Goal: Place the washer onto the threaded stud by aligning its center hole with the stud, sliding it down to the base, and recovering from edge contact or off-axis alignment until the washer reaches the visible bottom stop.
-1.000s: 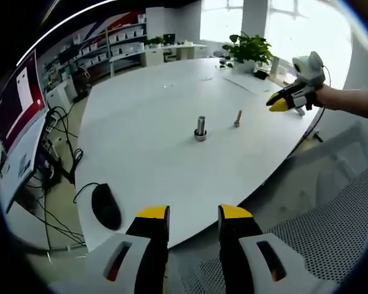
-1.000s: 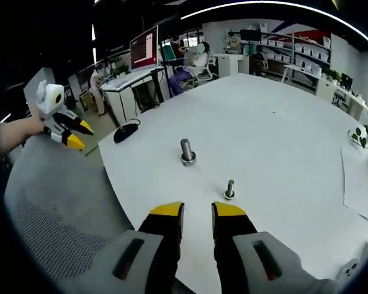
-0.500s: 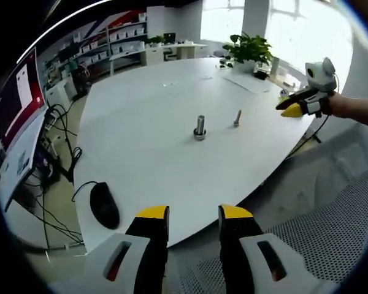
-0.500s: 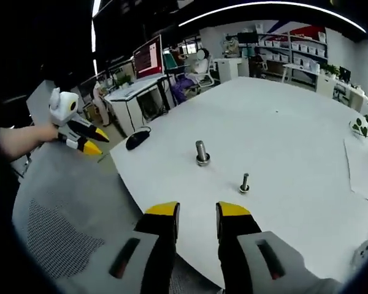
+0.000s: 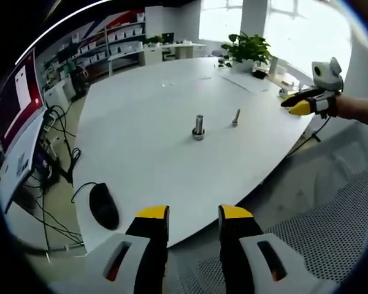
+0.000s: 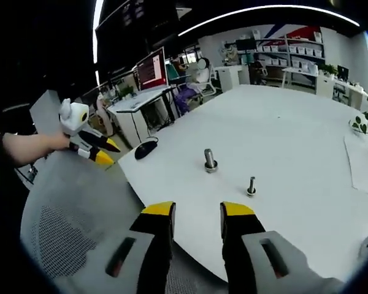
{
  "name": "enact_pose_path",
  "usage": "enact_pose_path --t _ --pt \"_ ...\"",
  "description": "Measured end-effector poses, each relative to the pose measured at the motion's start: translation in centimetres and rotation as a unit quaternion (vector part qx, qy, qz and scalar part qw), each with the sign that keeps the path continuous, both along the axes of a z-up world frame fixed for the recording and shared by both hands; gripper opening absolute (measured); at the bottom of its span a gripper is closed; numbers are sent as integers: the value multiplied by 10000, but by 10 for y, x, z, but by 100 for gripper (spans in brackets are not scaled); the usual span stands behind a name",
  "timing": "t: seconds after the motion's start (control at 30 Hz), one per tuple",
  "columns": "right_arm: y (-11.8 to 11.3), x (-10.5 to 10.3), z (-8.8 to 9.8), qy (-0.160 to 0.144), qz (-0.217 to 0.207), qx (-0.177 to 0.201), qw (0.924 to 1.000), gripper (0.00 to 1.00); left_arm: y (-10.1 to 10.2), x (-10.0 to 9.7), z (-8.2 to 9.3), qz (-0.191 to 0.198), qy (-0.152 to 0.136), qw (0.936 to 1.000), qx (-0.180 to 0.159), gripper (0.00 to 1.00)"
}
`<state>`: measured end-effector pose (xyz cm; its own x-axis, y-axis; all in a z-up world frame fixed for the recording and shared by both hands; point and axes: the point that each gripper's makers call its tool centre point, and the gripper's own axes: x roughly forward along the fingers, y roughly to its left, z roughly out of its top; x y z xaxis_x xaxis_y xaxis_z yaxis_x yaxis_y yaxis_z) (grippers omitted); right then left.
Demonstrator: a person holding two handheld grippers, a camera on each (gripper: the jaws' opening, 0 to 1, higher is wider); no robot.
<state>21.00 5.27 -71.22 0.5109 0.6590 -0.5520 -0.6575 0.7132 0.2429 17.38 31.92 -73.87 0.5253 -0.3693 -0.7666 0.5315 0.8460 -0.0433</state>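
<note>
The washer, likely thin, stiff metal best pinched by its rim, seems to be sitting at the larger stud (image 5: 199, 127) base, mid-table (image 5: 141, 116). Both the left gripper (image 5: 195, 212) and right gripper (image 6: 197, 209) are hovering released, well back.

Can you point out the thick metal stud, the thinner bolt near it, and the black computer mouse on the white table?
thick metal stud (image 5: 199, 127), left gripper view, on the middle of its upright shaft.
thinner bolt (image 6: 251, 185), right gripper view, on its shaft.
black computer mouse (image 5: 104, 206), left gripper view, on its top.
</note>
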Motion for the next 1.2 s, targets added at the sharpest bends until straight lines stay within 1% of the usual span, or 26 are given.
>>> enact_pose_path --t 0.03,0.1,0.17,0.27,0.4,0.43,0.47,0.5,0.57,0.67,0.83,1.0,1.03,1.1,1.2 --pt "1 -1 2 22 -60 72 10000 35 0 0 0 -1 5 10000 -1 30" --pt "2 -1 6 -40 -123 163 9998 35 0 0 0 2 11 10000 -7 30" --pt "3 1 14 -284 -181 218 9992 35 -1 0 0 -16 17 10000 -5 30" --pt "6 -3 18 -259 -228 282 9990 38 -1 0 0 -43 10 10000 -1 30" --pt "9 -8 19 -188 -258 199 9993 38 -2 1 2 -20 -31 10000 -89 30" --pt "10 -11 21 -94 -328 282 9990 38 -2 1 2 -24 -33 9999 -94 30" --pt "14 -12 26 -67 -357 465 9983 37 -3 1 3 -44 -38 9999 -106 30" --pt "15 -14 29 -63 -389 545 9977 37 -4 1 4 -70 -72 9998 -141 31" --pt "14 -14 33 -186 -445 494 9976 37 -6 1 6 -79 -95 9998 -168 31" --pt "15 -19 38 -173 -485 541 9972 36 -6 1 6 -88 -105 9997 -199 31" --pt "13 -20 35 -48 -657 540 9964 36 -7 1 7 -117 -142 9997 -166 31" --pt "10 -24 25 38 -731 273 9969 36 -6 3 8 -66 -167 9996 -219 30" --pt "7 -26 22 69 -760 132 9970 36 -6 2 8 -67 -161 9996 -214 30" --pt "5 -28 17 88 -801 -3 9967 36 -7 2 8 -81 -170 9996 -188 30" --pt "-7 -26 12 -1 -994 -319 9945 36 -5 3 8 -47 -176 9997 -182 30"
